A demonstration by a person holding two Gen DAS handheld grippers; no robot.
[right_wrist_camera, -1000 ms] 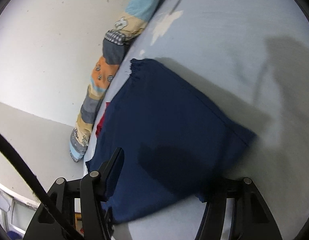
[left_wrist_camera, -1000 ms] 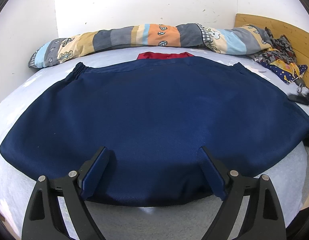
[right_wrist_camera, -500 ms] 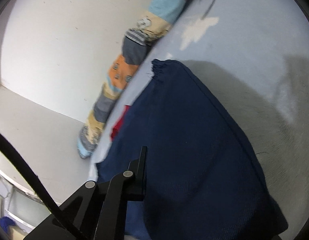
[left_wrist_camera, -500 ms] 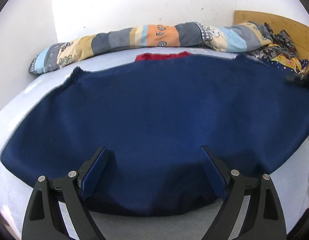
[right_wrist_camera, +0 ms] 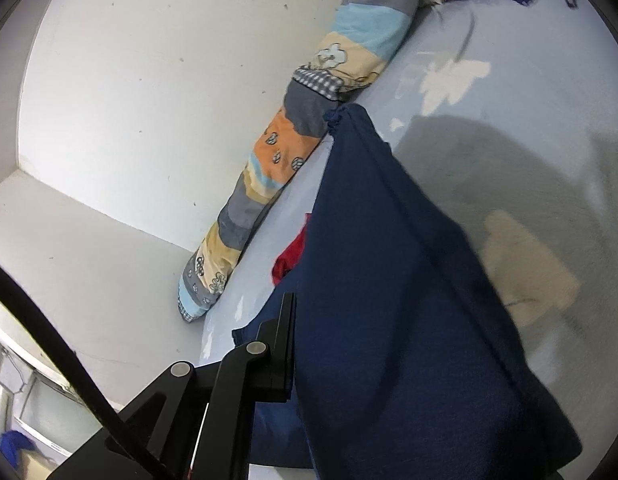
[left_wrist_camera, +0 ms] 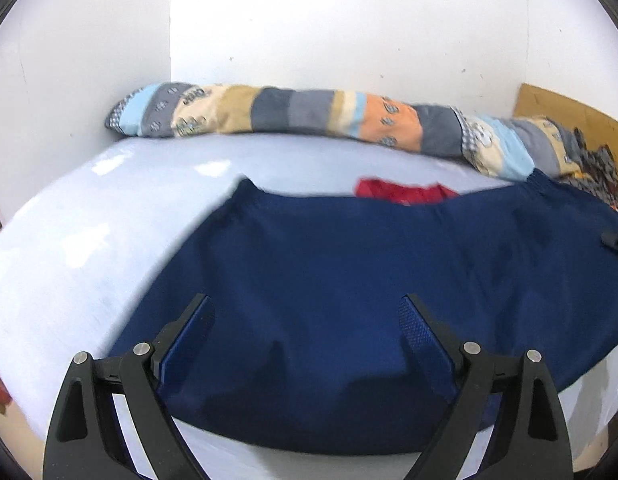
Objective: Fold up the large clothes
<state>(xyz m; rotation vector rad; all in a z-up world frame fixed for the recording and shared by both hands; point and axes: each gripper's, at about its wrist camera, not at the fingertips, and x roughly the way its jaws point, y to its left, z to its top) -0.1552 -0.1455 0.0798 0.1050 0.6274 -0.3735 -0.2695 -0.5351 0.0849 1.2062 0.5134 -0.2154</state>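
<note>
A large navy blue garment (left_wrist_camera: 349,280) lies spread on the pale blue bed sheet (left_wrist_camera: 89,240). A red piece of cloth (left_wrist_camera: 405,192) shows at its far edge. My left gripper (left_wrist_camera: 305,312) is open, its fingers over the garment's near hem. My right gripper (right_wrist_camera: 309,360) is shut on the garment's right edge and lifts it; the raised fabric (right_wrist_camera: 389,280) hangs in a fold over the gripper and hides its right finger. The tip of the right gripper shows at the far right of the left wrist view (left_wrist_camera: 615,238).
A long patchwork bolster (left_wrist_camera: 309,116) lies along the white wall at the back of the bed. A pile of patterned clothes (left_wrist_camera: 593,168) sits at the back right beside a wooden headboard (left_wrist_camera: 557,108). The bed edge runs just below the garment's hem.
My right gripper has closed on the garment's right edge and lifted it up and leftward. The left gripper has shifted left, still open; bare sheet now shows on the left.
</note>
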